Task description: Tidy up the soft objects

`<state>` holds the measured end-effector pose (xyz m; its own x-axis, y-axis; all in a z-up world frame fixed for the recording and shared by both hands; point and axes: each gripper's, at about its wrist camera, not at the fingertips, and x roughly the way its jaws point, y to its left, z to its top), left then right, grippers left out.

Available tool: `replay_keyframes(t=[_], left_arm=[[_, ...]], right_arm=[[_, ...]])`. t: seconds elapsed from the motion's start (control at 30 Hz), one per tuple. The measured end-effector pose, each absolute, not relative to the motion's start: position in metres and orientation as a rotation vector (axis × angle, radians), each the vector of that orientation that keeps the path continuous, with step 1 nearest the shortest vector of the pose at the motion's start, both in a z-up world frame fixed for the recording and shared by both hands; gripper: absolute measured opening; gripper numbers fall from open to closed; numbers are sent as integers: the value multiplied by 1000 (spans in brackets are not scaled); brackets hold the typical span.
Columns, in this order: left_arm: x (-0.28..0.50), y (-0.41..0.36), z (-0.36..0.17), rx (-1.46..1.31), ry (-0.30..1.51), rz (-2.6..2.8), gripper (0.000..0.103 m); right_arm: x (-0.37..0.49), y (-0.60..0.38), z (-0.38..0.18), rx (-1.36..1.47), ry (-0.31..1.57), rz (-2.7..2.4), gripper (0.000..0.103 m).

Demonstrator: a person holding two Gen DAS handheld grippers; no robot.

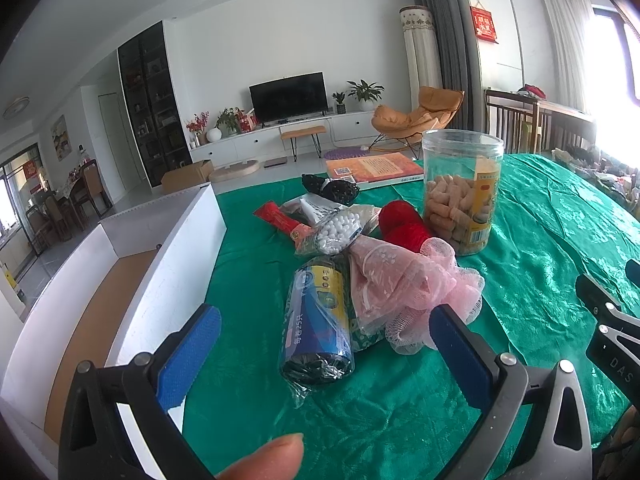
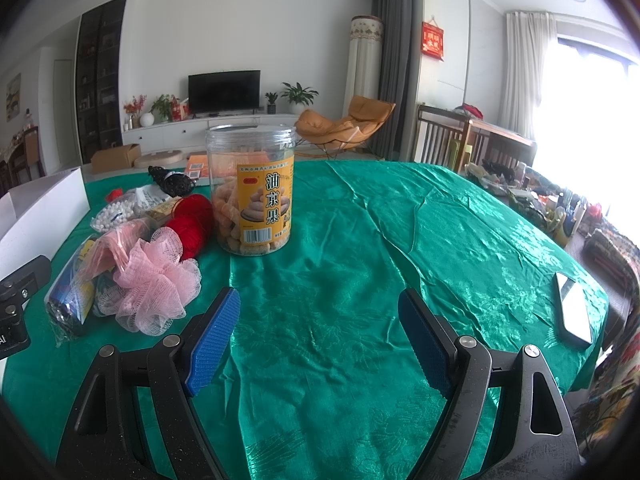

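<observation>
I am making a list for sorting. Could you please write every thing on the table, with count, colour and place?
snack jar: 1, clear with yellow label, centre
bath pouf: 1, pink, near pile
yarn: 1, red, beside jar
bag roll: 1, blue-yellow, pile front
bead bag: 1, white, pile middle
black bundle: 1, far side
box: 1, white, left edge
phone: 1, right edge
tablecloth: 1, green
left gripper: open, empty
right gripper: open, empty
</observation>
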<state>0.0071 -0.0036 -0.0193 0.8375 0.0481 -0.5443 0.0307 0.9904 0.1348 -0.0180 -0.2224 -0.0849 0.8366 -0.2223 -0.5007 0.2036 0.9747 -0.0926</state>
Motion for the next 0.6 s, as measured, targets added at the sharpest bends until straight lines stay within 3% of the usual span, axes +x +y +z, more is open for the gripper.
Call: replay_keyframes(t=[0.6], left_arm=[[7, -6, -16, 147, 580, 4, 103]], right_arm=[[-18, -222, -86, -33, 540, -225, 84]])
